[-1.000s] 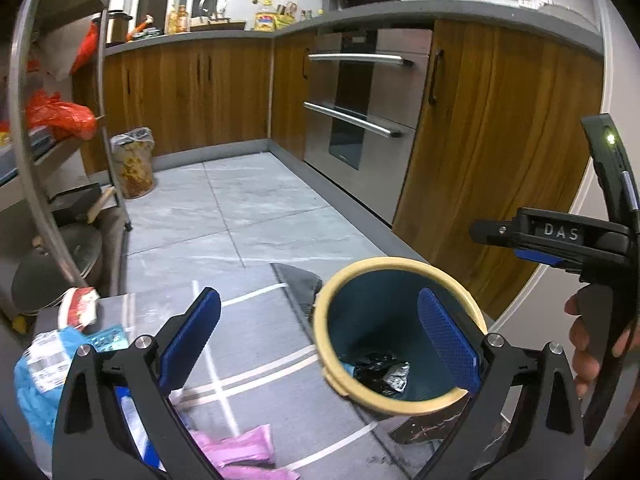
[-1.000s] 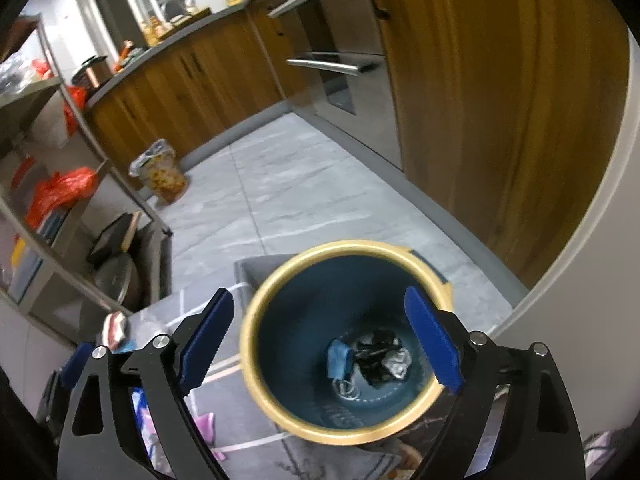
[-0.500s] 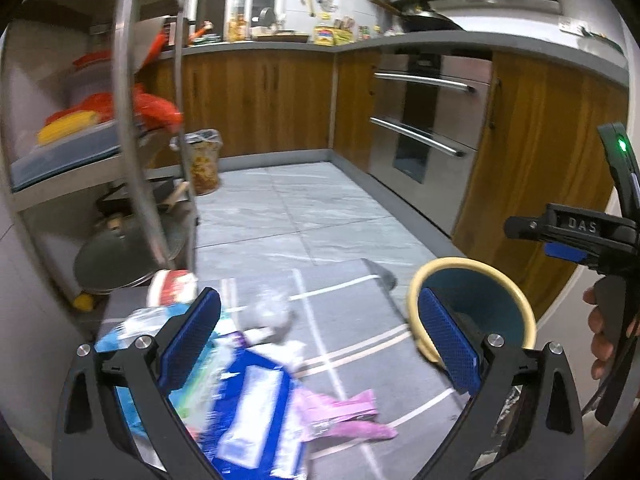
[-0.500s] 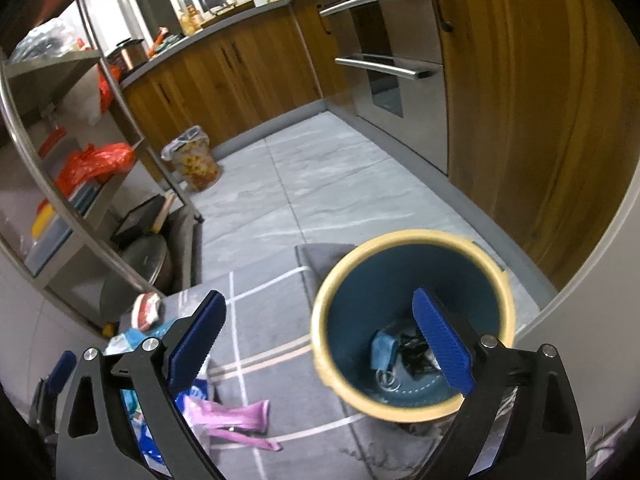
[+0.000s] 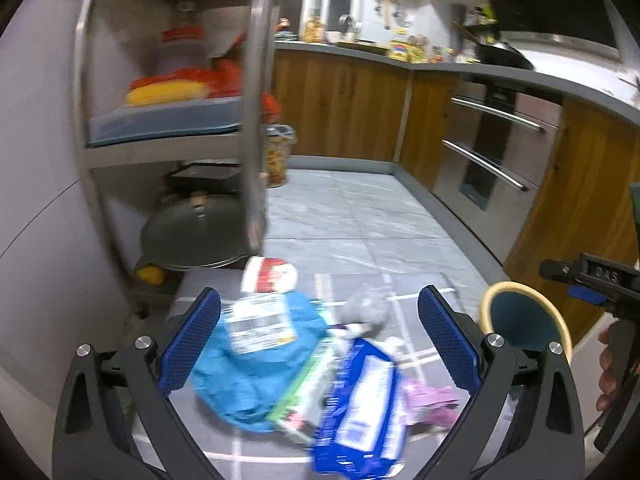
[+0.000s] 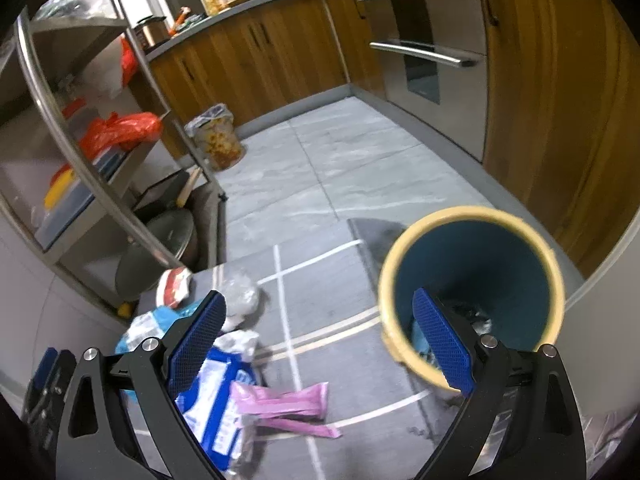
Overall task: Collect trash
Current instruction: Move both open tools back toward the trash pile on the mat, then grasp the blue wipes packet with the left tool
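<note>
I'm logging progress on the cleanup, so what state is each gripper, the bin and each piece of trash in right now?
left gripper: open, holding nothing, above the litter pile
right gripper: open, holding nothing
bin: upright, uncovered, some trash at the bottom
blue bag: crumpled, on the mat
blue-and-white packet: lying flat on the mat
pink wrapper: lying flat on the mat
red-and-white packet: on the mat by the rack

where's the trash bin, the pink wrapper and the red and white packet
trash bin [image 6: 516,216]: right wrist view, yellow rim
pink wrapper [image 6: 288,400]: right wrist view, flat middle
red and white packet [image 5: 269,276]: left wrist view, centre
</note>
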Demonstrator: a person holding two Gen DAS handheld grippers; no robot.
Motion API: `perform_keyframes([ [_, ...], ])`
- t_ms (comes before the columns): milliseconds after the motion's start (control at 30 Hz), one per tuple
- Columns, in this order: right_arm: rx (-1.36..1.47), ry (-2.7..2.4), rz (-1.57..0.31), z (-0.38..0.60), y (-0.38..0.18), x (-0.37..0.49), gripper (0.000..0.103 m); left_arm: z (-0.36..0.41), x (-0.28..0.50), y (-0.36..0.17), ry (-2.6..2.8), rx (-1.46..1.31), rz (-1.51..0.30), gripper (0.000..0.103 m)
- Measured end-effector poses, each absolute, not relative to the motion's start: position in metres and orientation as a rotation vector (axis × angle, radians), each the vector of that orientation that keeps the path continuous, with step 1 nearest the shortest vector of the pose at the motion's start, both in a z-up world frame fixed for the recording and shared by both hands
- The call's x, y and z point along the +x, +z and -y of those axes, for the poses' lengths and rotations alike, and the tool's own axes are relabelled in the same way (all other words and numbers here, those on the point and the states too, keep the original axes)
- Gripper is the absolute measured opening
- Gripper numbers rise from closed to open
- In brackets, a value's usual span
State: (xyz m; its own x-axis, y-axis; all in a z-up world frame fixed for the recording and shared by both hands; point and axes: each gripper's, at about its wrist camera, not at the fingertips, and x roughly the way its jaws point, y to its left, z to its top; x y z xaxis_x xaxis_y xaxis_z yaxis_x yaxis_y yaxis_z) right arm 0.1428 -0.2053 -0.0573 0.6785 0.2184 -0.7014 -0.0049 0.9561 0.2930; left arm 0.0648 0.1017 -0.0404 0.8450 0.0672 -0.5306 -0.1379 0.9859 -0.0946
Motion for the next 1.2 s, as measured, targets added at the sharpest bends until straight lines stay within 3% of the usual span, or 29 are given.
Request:
perform_keyframes([
  [333,0.180,0.213,-0.850,0.157,-0.081,0.151,0.094,-0.179,0.066,-0.068,0.296,-0.213,-0.627,0.097],
  [633,0.070,0.269,-0.908,0.135,-0.130,0.119,0.090,-0.181,0.081,-0.089,0.298,-0.219,-0.694,0.097],
  [833,-0.035,0.396,-0.976,0.112,-0.154,0.109,0.068,-0.164,0.090,-0.091,0.274,-0.186,-0.706,0.097],
  [1000,-0.014,0.450,-1.048,0.105,-0.167,0.117,0.061,-0.150,0.092,-0.094,0.250,-0.098,-0.716,0.097],
  [1167,-0.014,0.471,-1.067,0.105,-0.169,0.120,0.018,-0.151,0.092,-0.102,0.245,-0.095,-0.745,0.097],
  [1200,-0.017,0.477,-1.059,0.105,-0.167,0.118,0.014,-0.152,0.093,-0.103,0.248,-0.093,-0.749,0.097],
])
